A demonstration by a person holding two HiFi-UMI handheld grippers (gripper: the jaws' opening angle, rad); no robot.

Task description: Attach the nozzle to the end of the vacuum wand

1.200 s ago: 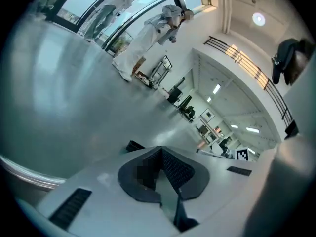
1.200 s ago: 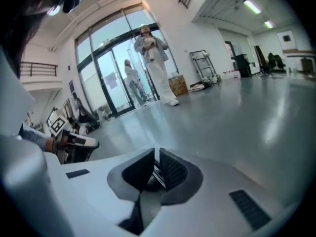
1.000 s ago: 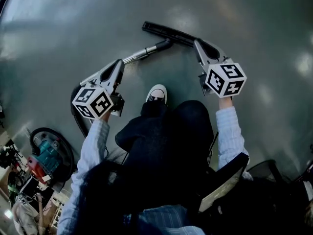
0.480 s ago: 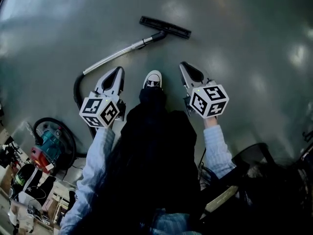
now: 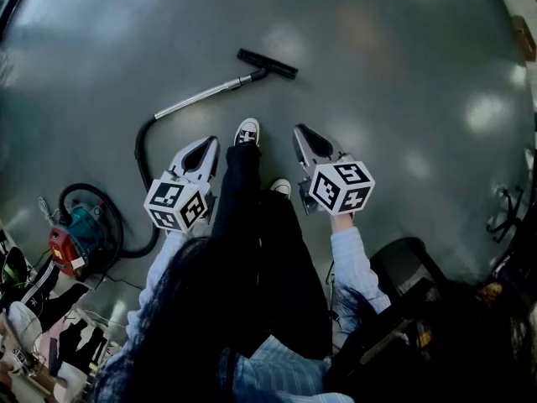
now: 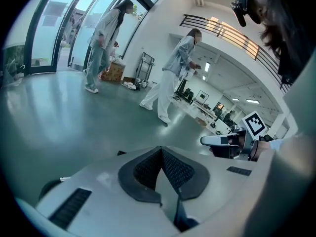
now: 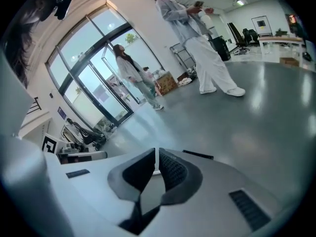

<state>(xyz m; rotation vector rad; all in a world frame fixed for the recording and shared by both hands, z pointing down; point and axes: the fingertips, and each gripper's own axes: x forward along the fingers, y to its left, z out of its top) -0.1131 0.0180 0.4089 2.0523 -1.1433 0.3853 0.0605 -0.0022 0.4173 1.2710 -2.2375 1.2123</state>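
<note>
The wand lies flat on the floor, out in front of the person, past the shoe. In the head view its long line runs from low on the left to high on the right. The nozzle sits at the far right end. It looks joined to the wand there, though it is too small to be sure. The nozzle is a dark bar that lies across the wand's tip and slants down to the right. The wand's near end goes into the hose, which curls back to the vacuum at the left.

The left gripper is clenched with nothing in it. The right gripper is clenched and empty too. Both point ahead and down, well apart from the wand and touching nothing.

The left gripper is nearer the wand's middle and hose end. The right gripper is nearer the nozzle. To reach either one, a hand would have to go forward and down to the floor.
</note>
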